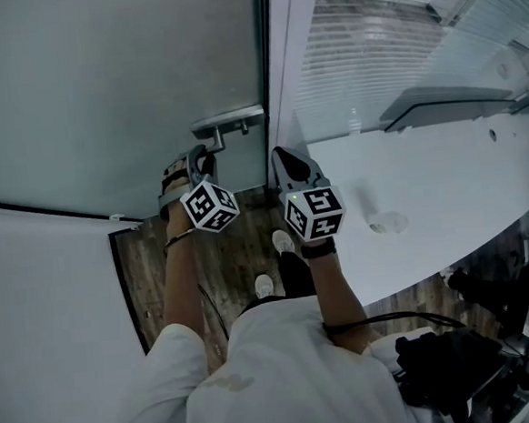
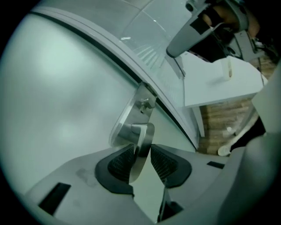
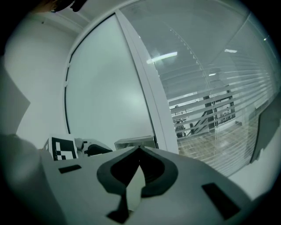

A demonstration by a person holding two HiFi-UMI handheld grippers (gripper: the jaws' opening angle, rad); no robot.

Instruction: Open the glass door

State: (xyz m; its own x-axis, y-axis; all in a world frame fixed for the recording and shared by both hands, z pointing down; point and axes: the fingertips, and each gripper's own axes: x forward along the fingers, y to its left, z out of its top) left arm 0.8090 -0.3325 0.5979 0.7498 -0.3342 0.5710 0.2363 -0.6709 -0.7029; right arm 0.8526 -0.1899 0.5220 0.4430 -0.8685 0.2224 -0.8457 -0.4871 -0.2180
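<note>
The frosted glass door bears a steel lever handle near its right edge. My left gripper reaches up to that handle. In the left gripper view the lever runs down between the two ribbed pads of my left gripper, which press on it from both sides. My right gripper hangs just right of the handle, by the white door frame, shut with nothing in it. The right gripper view shows its closed tips below the handle plate.
A glass wall with blinds stands right of the frame. A white curved counter lies at the right over wood flooring. A white wall panel fills the lower left. Dark gear sits at the lower right.
</note>
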